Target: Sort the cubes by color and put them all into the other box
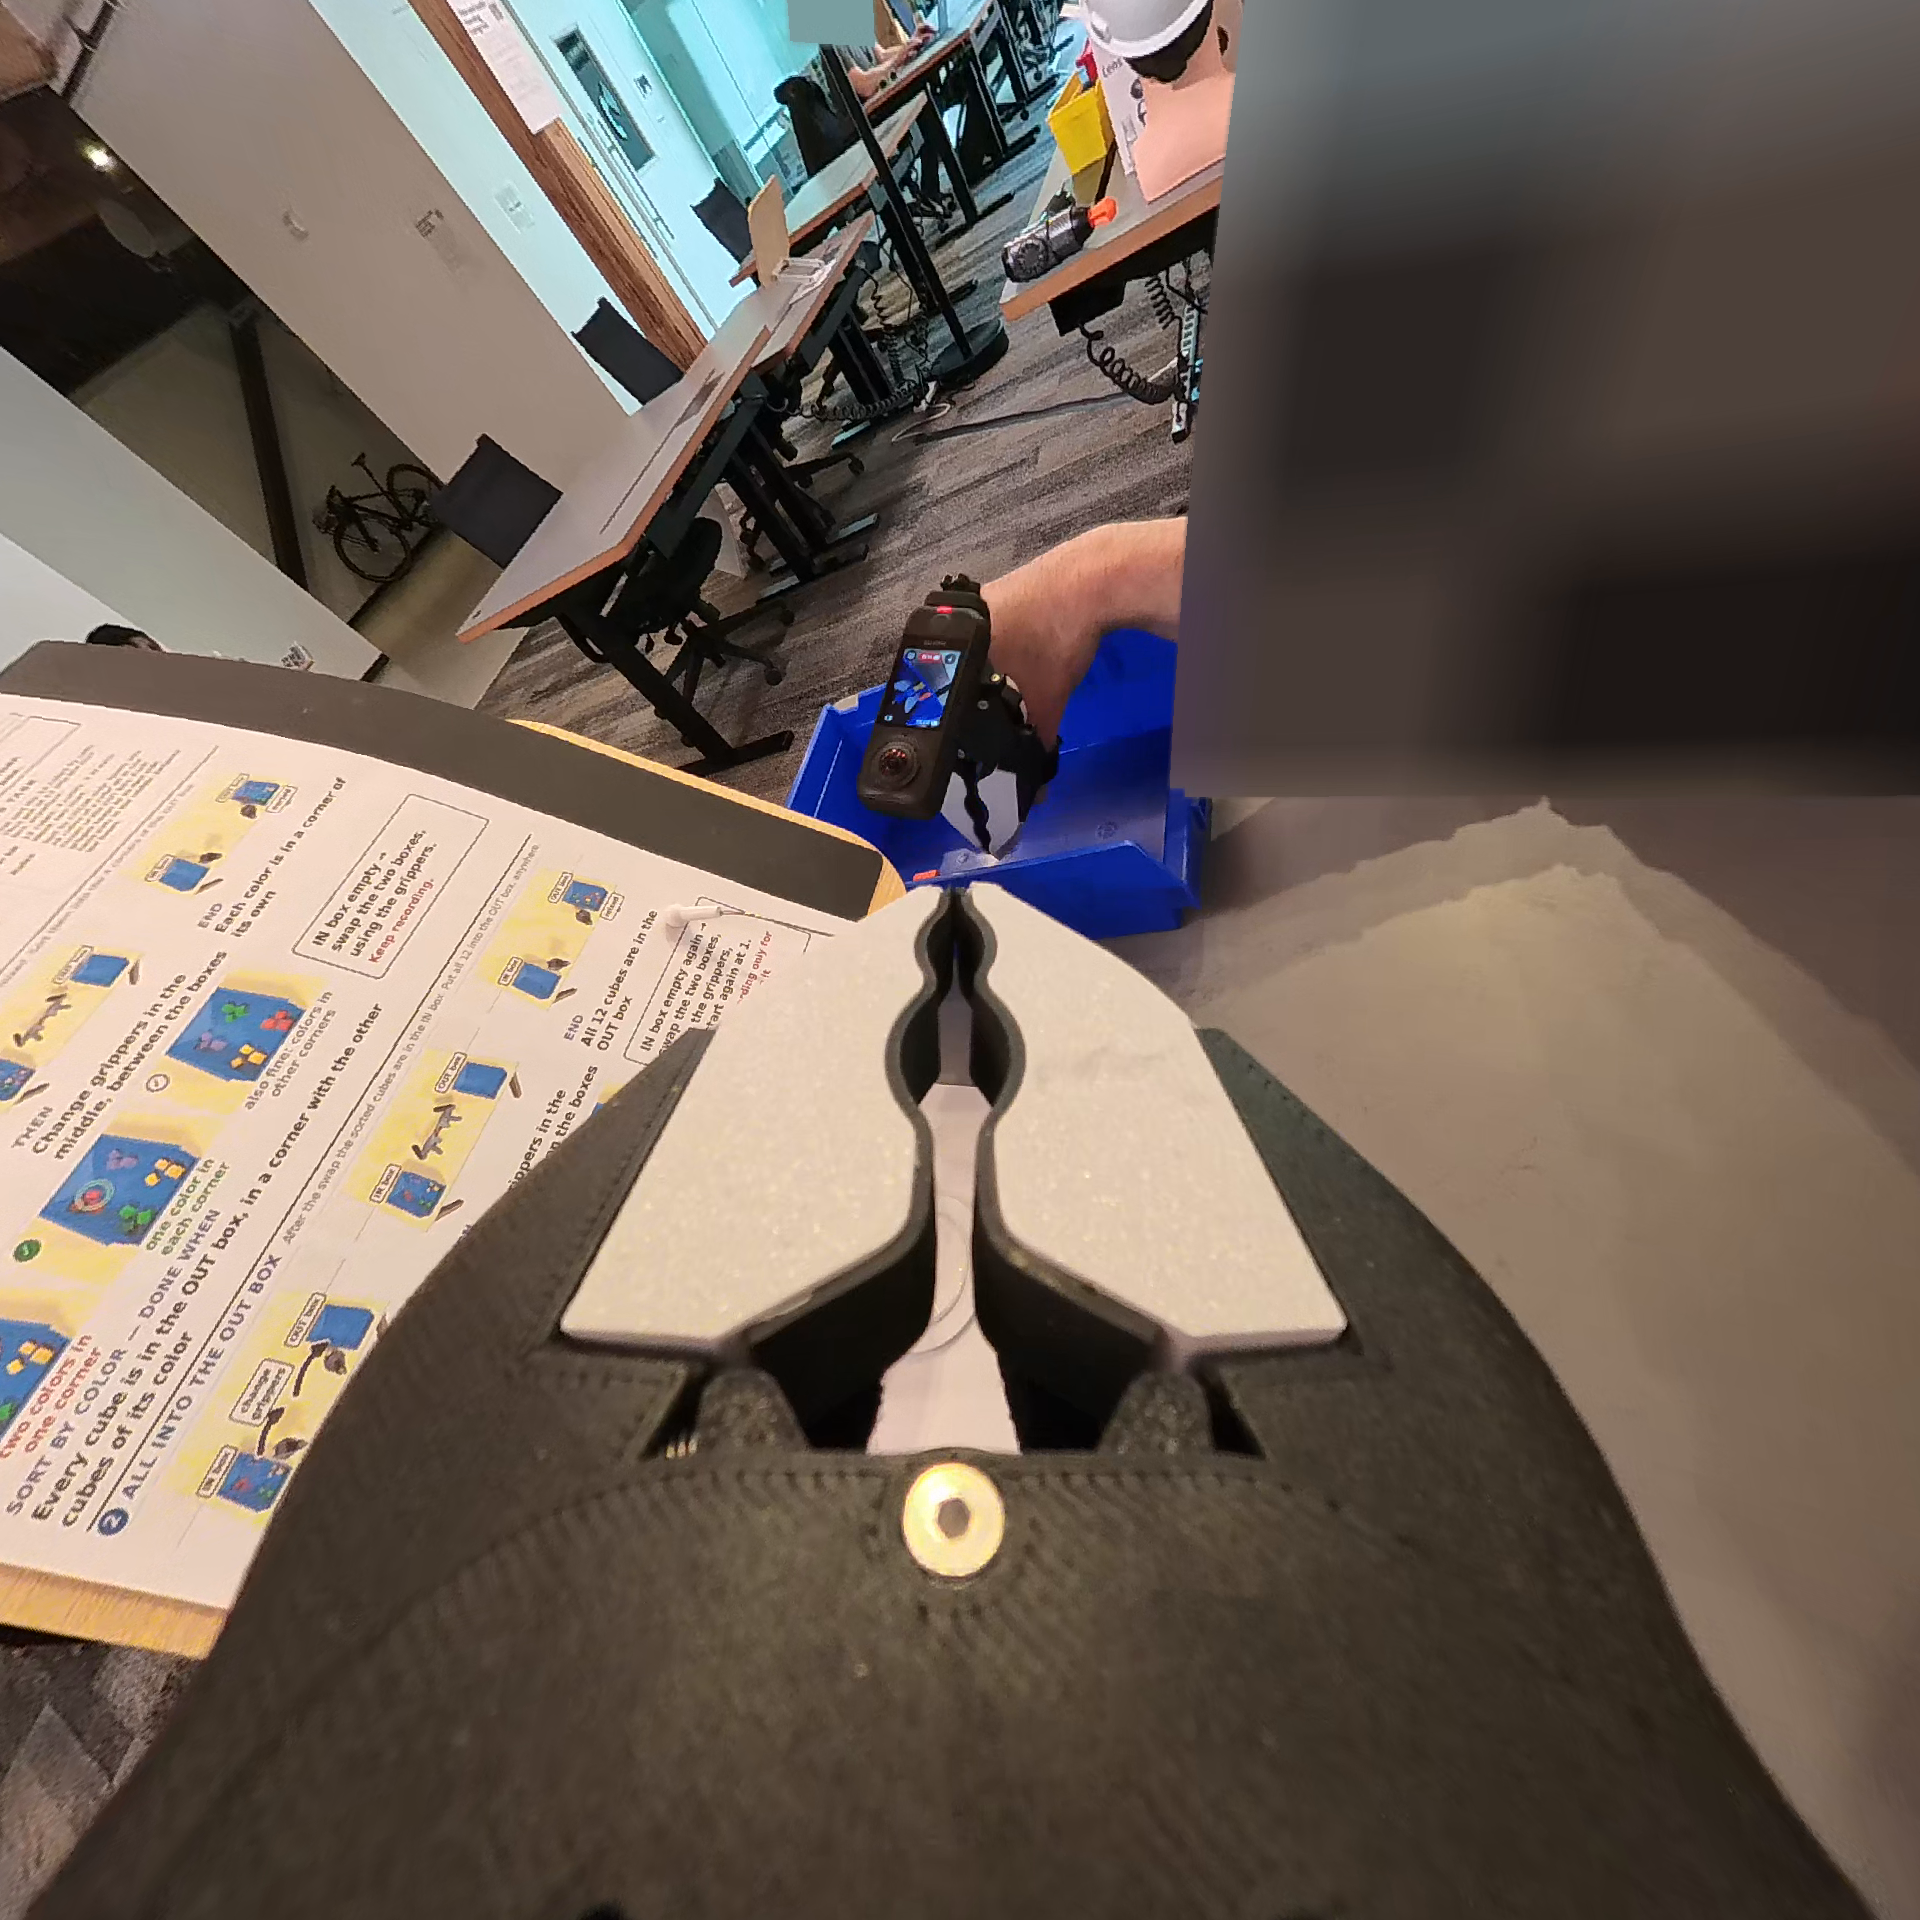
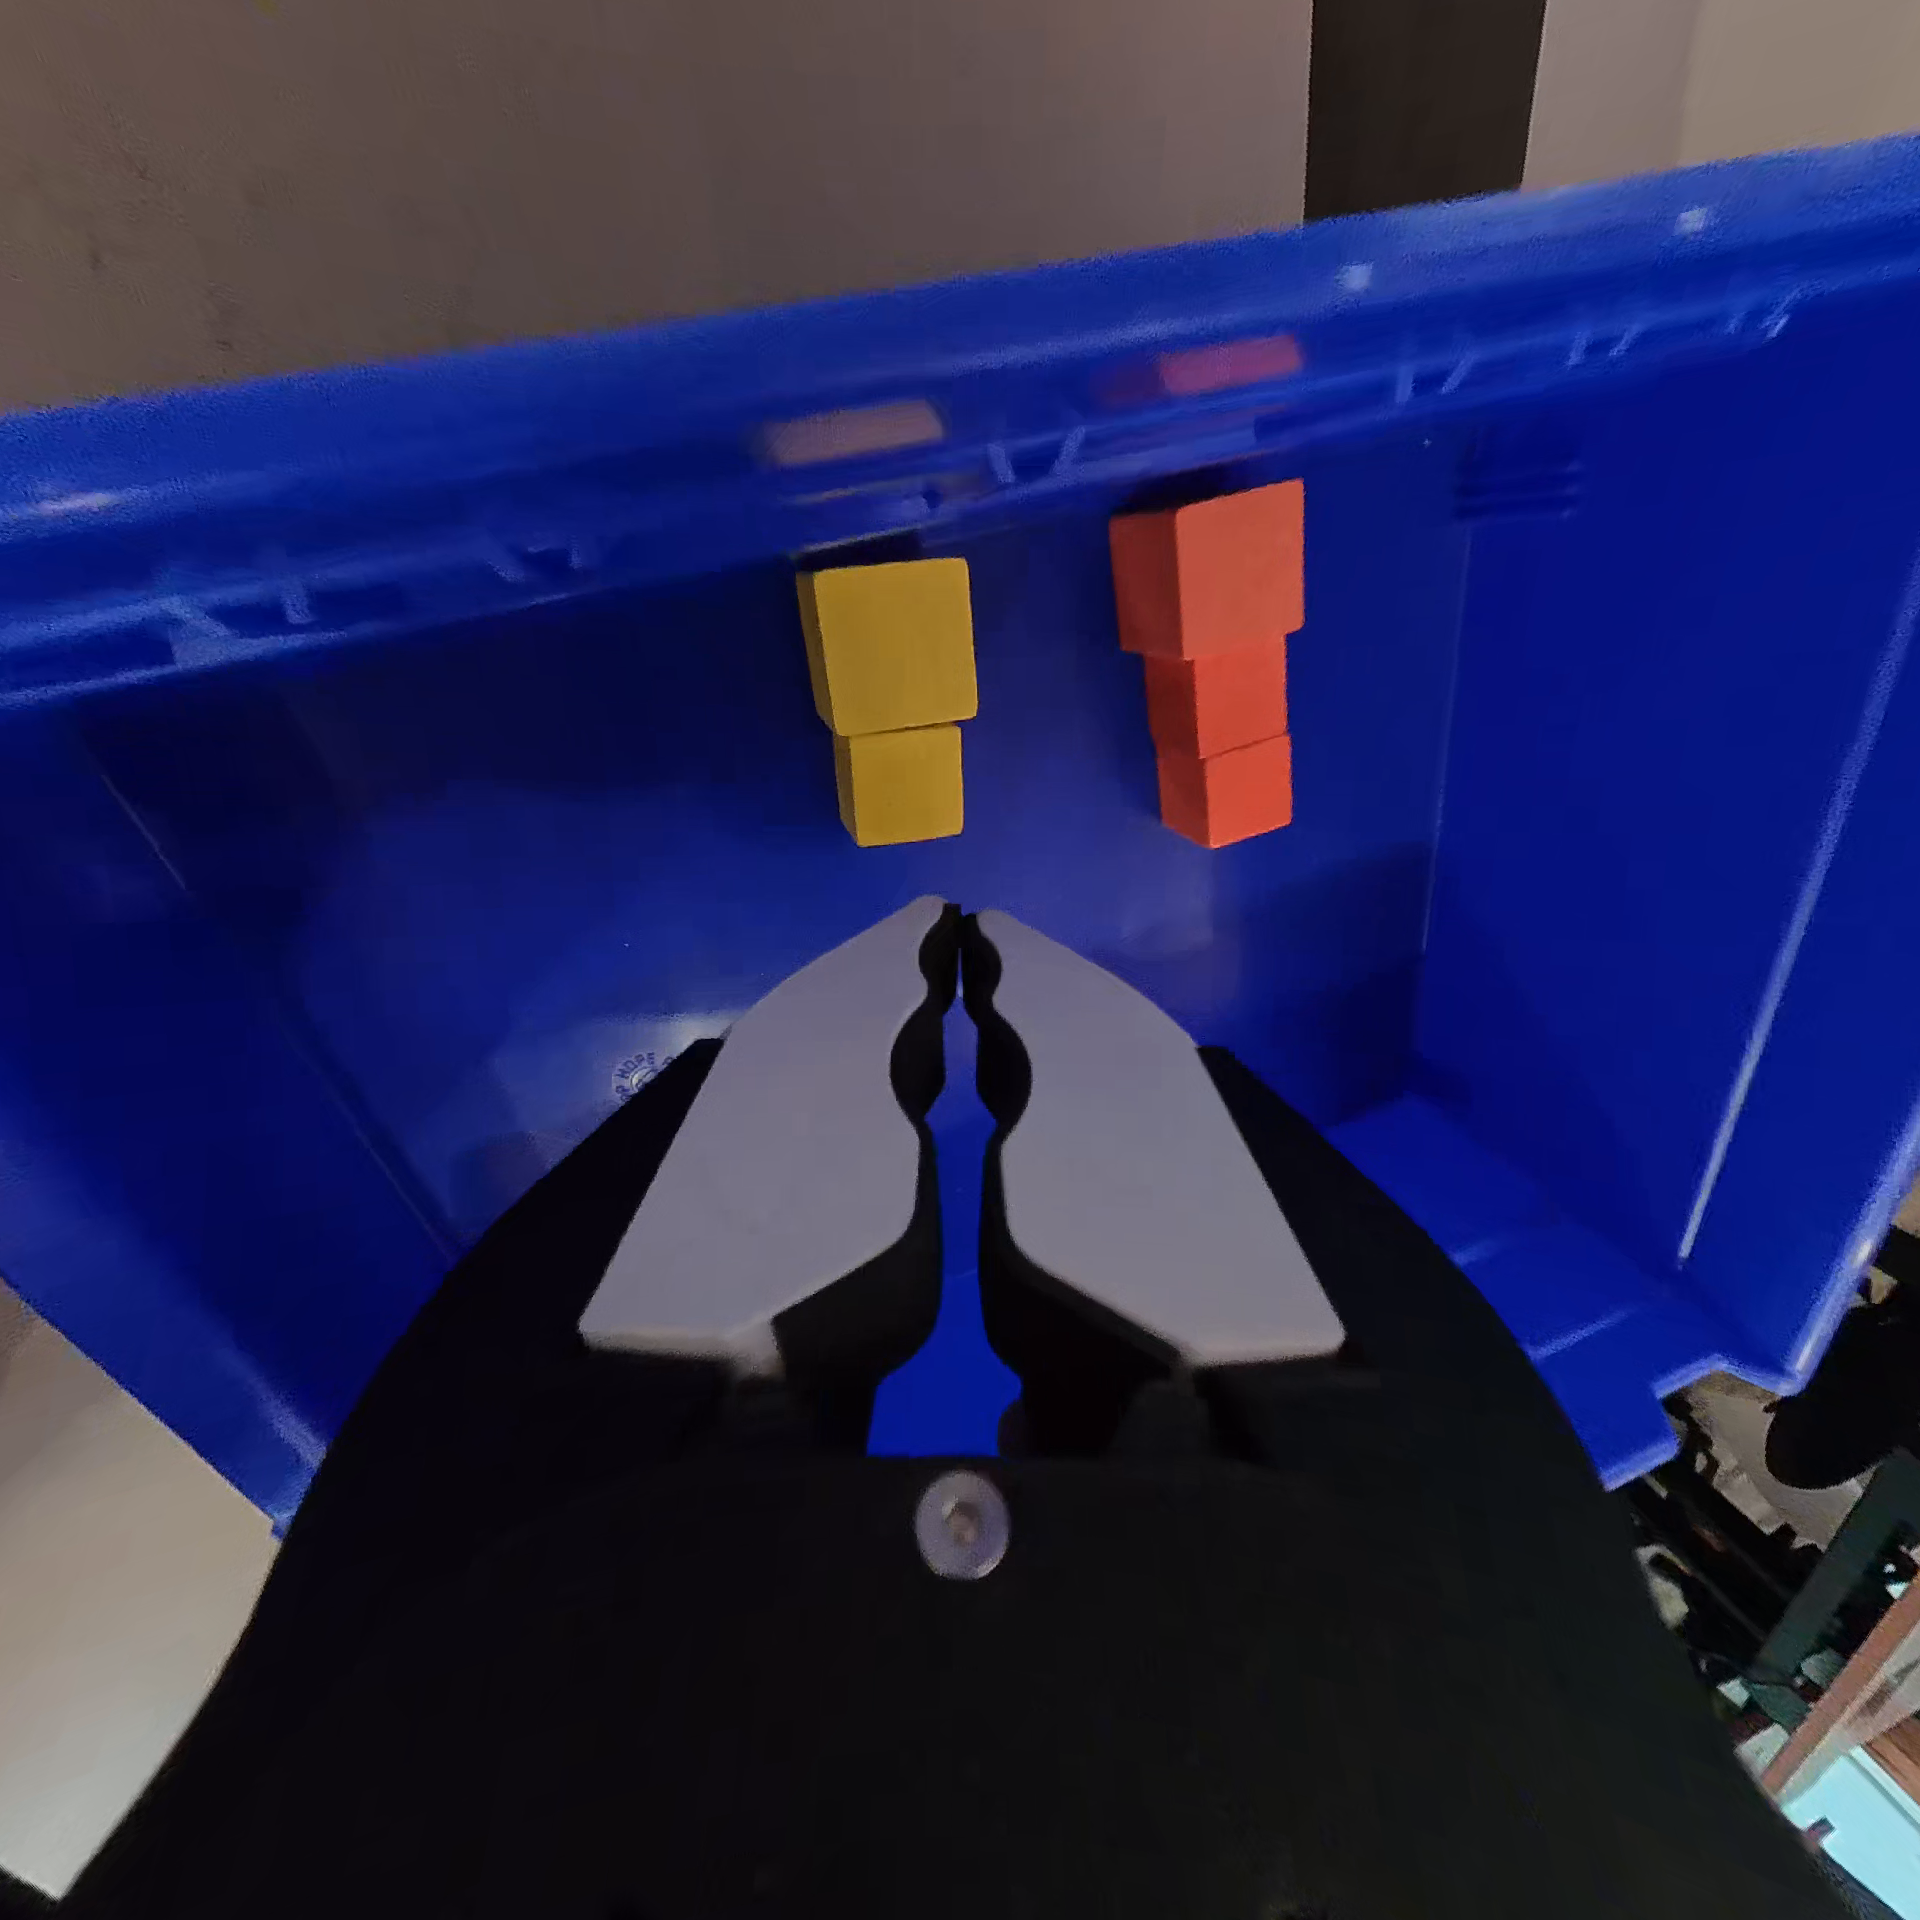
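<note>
In the right wrist view my right gripper [image 2: 956, 912] is shut and empty inside a blue box [image 2: 1621, 790]. Just ahead of its tips two yellow cubes [image 2: 896, 694] lie in a row against the far wall. Three red cubes [image 2: 1214, 665] lie in a row to their right. In the left wrist view my left gripper [image 1: 954, 896] is shut and empty, low over the grey table. The right gripper [image 1: 992, 821], held by a hand with a camera on it, shows farther off, reaching into the blue box [image 1: 1101, 862].
A printed instruction sheet [image 1: 312, 1039] lies on a wooden board [image 1: 104, 1621] to the left of my left gripper. Grey table surface [image 1: 1507, 1091] lies to the right. Office desks [image 1: 644, 488] and chairs stand beyond the table. Left tips to right tips: about 45 cm.
</note>
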`<act>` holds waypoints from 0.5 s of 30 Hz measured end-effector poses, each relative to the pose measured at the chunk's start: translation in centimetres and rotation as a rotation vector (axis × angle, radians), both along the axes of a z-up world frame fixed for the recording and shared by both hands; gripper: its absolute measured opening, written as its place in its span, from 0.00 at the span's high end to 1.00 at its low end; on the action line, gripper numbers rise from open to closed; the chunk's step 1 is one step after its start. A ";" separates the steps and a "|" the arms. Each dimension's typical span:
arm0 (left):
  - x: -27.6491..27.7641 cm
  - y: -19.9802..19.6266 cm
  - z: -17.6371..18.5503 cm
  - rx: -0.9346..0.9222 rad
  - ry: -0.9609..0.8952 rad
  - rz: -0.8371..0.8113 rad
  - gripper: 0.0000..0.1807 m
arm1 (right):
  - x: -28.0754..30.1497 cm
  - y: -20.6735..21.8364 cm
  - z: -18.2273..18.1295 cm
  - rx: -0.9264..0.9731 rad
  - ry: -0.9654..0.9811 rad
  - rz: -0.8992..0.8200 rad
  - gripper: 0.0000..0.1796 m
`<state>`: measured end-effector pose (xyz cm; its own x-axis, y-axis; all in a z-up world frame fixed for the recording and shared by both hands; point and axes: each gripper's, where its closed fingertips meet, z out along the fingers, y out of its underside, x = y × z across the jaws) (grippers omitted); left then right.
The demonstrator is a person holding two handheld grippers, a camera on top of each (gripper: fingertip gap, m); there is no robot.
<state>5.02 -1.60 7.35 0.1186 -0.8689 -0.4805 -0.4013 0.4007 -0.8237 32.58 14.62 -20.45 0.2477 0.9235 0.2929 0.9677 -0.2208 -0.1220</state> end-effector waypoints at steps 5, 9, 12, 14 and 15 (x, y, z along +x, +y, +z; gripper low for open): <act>0.2 0.1 -0.2 0.000 0.010 0.002 1.00 | 0.2 -0.3 -1.6 -0.057 -0.045 -0.002 1.00; 0.3 0.1 -0.3 0.000 0.012 0.002 1.00 | -0.3 0.2 -2.0 -0.039 -0.046 0.009 1.00; 0.3 0.1 -0.4 0.000 0.017 -0.002 1.00 | -0.4 0.6 -1.9 -0.012 -0.048 0.007 1.00; 0.4 0.1 -0.5 0.001 0.021 0.000 1.00 | -0.4 0.6 -1.9 -0.015 -0.041 0.000 1.00; 0.4 0.1 -0.5 0.003 0.023 0.002 1.00 | -0.3 0.6 -2.0 -0.017 -0.047 -0.004 1.00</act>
